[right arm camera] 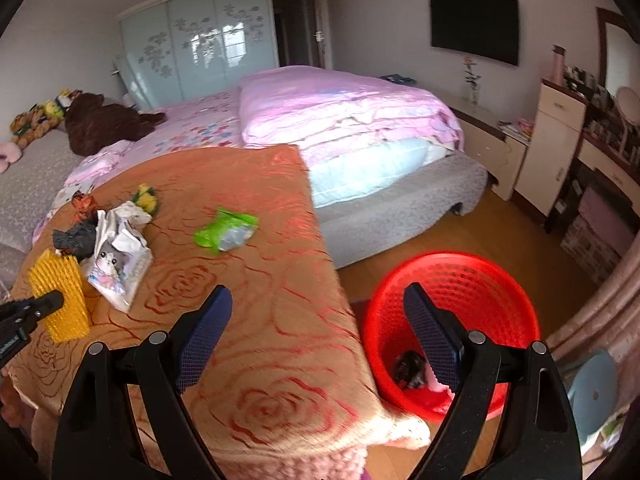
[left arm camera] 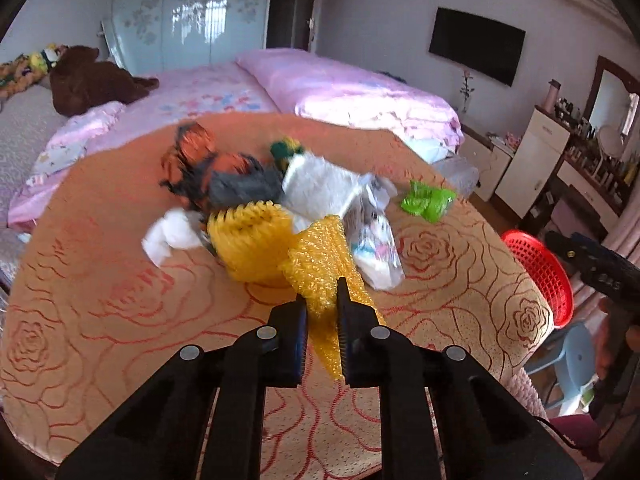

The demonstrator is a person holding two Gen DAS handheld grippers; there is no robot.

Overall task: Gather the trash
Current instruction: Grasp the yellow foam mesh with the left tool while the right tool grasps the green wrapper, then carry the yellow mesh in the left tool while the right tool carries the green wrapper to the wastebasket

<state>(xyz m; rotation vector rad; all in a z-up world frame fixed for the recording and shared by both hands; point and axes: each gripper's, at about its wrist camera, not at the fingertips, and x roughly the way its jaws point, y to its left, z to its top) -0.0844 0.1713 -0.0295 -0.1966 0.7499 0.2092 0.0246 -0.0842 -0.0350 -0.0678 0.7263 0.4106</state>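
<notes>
**Yellow bubble wrap pinched, basket waiting at the corner**

My left tongs (left arm camera: 322,300) are clamped on the yellow bubble wrap (left arm camera: 320,264), the pads squeezing its near end so that the sheet bunches up and stands between them. I took it by the near end because that edge sticks out toward me, clear of the heap; a grip deeper in would likely drag its neighbours along.

The rest of the trash lies on the bench (left arm camera: 100,300), on its rose-patterned orange cloth. Just beside the wrap is a yellow foam net sleeve (left arm camera: 252,236), with a crumpled white tissue (left arm camera: 170,234) to its left. A printed plastic bag (left arm camera: 374,248) touches the wrap on the right, and behind these sit a grey crumpled bag (left arm camera: 244,188), an orange and black wrapper (left arm camera: 192,152) and a white packet (left arm camera: 316,188). A green wrapper (right arm camera: 226,232) lies well apart from the pile, out toward the bench's far edge.

My right tongs (right arm camera: 316,334) stand wide apart with nothing between them, hanging over the bench corner above the red basket (right arm camera: 480,280). The basket stands on the floor right against that corner, I think so that pieces can be dropped straight off the edge. Something dark and something pink already lie in its bottom.

As I judge it, most of the collecting is still ahead, and the wrap needs carrying rightward over the edge.
</notes>
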